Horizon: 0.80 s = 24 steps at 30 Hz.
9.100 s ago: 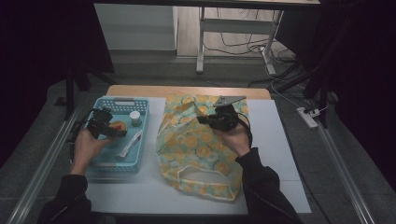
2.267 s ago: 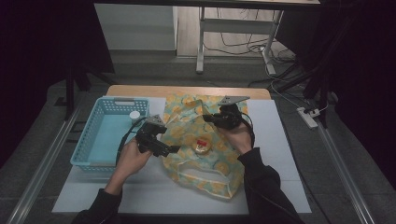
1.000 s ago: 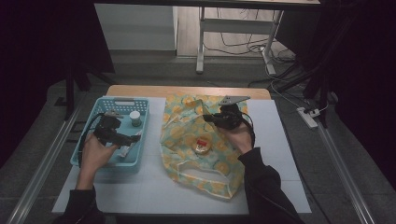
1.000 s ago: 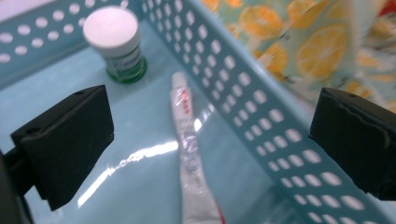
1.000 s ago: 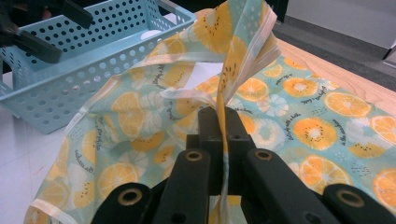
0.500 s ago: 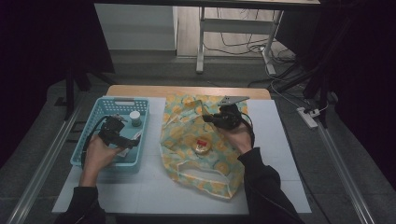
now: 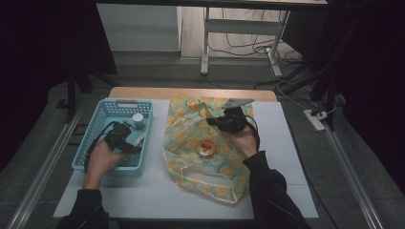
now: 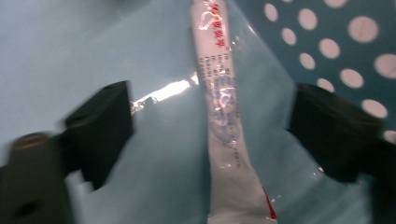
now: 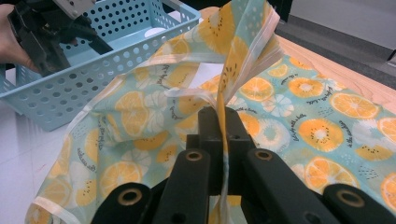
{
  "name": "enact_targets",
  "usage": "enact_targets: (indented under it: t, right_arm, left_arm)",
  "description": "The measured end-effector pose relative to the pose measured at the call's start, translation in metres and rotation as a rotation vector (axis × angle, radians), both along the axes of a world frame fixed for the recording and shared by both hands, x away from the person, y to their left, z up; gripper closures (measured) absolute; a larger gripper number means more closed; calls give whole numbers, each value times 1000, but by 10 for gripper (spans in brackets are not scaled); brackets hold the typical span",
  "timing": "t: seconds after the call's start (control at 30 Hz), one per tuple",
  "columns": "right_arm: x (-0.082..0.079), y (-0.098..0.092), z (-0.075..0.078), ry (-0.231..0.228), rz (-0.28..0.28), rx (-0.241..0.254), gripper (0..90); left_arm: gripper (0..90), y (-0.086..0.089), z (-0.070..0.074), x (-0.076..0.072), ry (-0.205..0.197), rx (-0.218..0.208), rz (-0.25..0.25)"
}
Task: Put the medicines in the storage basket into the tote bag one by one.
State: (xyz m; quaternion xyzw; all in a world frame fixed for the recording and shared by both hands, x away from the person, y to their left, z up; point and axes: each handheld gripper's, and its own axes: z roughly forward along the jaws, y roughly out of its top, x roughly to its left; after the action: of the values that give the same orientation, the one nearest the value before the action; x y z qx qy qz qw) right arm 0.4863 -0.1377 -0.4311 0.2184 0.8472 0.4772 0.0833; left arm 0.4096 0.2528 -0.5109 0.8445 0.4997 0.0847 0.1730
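Observation:
My left gripper (image 7: pixel 122 141) is down inside the blue basket (image 7: pixel 106 106). In the left gripper view its jaws stand on either side of a long white packet (image 8: pixel 220 121) in clear wrap. They have just been closing and do not touch it. My right gripper (image 7: pixel 223 122) is shut on the edge of the orange-print bag (image 7: pixel 191 138) and holds that edge up. The pinched fabric (image 9: pixel 223 100) rises from between its jaws. A small round red-and-tan item (image 7: pixel 207 150) lies in the bag's opening.
A small jar with a white lid (image 7: pixel 138 120) stands at the basket's far right corner. The basket (image 9: pixel 116 28) sits just left of the bag on the white mat (image 7: pixel 157 195). A wooden table edge (image 7: pixel 191 92) runs behind, and metal rails flank both sides.
My left gripper went from the bag back to the basket and over the last second sank lower into it. The round item now lies in the bag. My right hand kept still.

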Motion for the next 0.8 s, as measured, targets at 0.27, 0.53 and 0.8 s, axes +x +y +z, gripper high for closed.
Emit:
enact_targets:
  t: [0.27,0.53,0.8]
  right_arm:
    - [0,0,0,-2,2,1,894]
    - [0,0,1,-2,3,0,894]
    - [0,0,0,-1,2,-2,894]
  left_arm:
    - [529,0,-1,0,9,1,-10]
    - [712,0,-2,1,20,-2,-11]
    - [742,2,-1,1,16,-17,11]
